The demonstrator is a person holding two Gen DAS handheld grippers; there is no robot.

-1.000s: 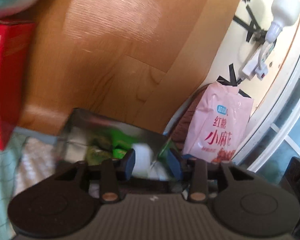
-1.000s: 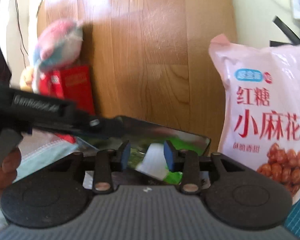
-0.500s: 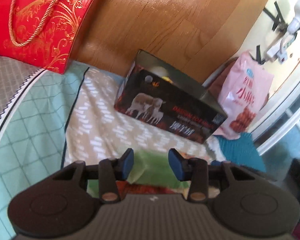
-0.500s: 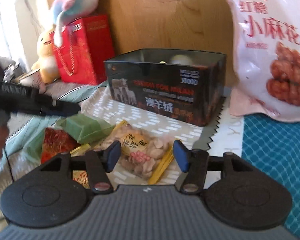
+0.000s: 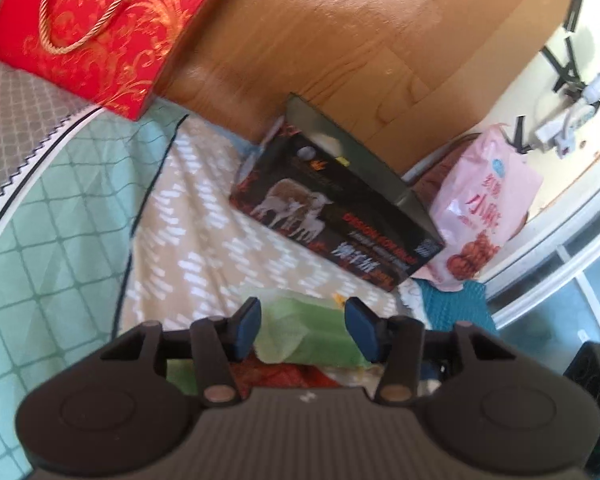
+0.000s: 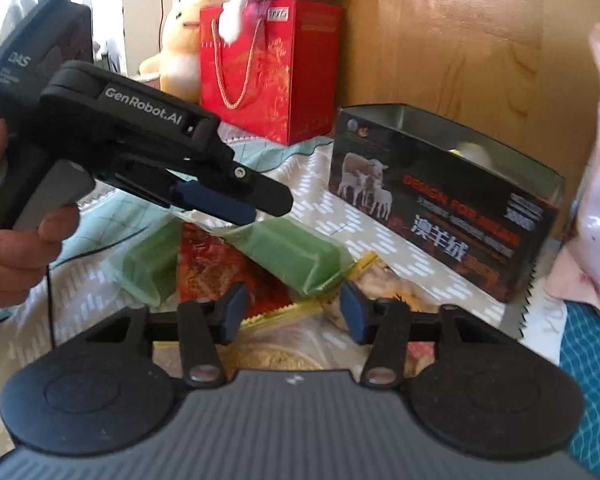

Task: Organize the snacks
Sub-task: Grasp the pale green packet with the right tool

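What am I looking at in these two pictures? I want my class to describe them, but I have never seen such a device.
There is no robot here. A person holds a hand-held black two-finger gripper in each hand, and each gripper carries a wide-angle camera looking along its blue-padded fingers.

One picture looks out from the left gripper, the other from the right gripper. The right view also shows the left gripper from the side, gripped by the person's hand.

On a patterned bedspread lie loose snack packets, among them a green wrapped packet and a red packet. Behind stand an open dark tin box printed with sheep, a red gift bag with gold cord and a pink snack bag.

Neither gripper holds anything. The left jaws, just opening, straddle the green packet; the right, just closing, hover over the pile.
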